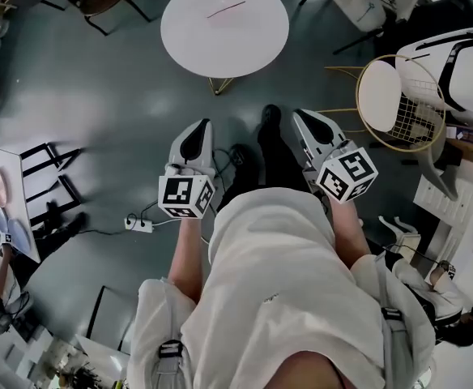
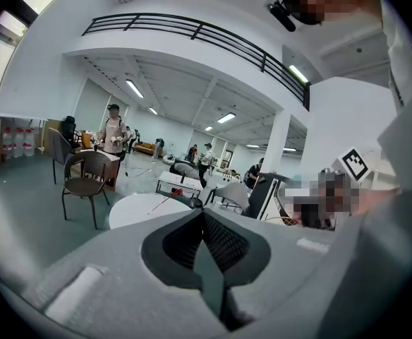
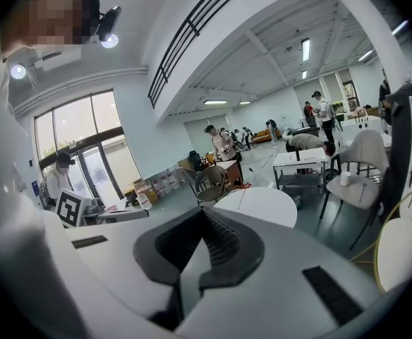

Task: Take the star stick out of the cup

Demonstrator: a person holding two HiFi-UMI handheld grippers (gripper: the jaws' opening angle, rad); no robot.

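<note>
Left gripper view looks along the left gripper [image 2: 204, 216], whose two jaws are pressed together along a thin seam with nothing between them. Right gripper view shows the same of the right gripper [image 3: 204, 214]: jaws closed on each other and empty.

Beyond each pair of jaws stands a round white table [image 2: 128, 214]. A thin pink stick [image 2: 164, 203] lies flat on its top, touching nothing else. Whether it carries a star is too small to tell. Both grippers are well apart from it.

Only the gripper views show the room at eye level. A brown chair [image 2: 86, 179] stands left of the table, and people stand far back under a railed upper floor.

Only the head view shows how the tools are held. The left gripper [image 1: 205, 125] and right gripper [image 1: 297, 115] are side by side, low in front of the person's body and over the grey floor [image 1: 99, 96]. Both point forward toward the table, and a marker cube [image 1: 186, 194] sits at the rear of each, just ahead of a bare forearm. The person's dark shoe [image 1: 270, 117] shows between the two tips. A wire-backed chair [image 1: 419, 116] stands to the right of the right gripper.
</note>
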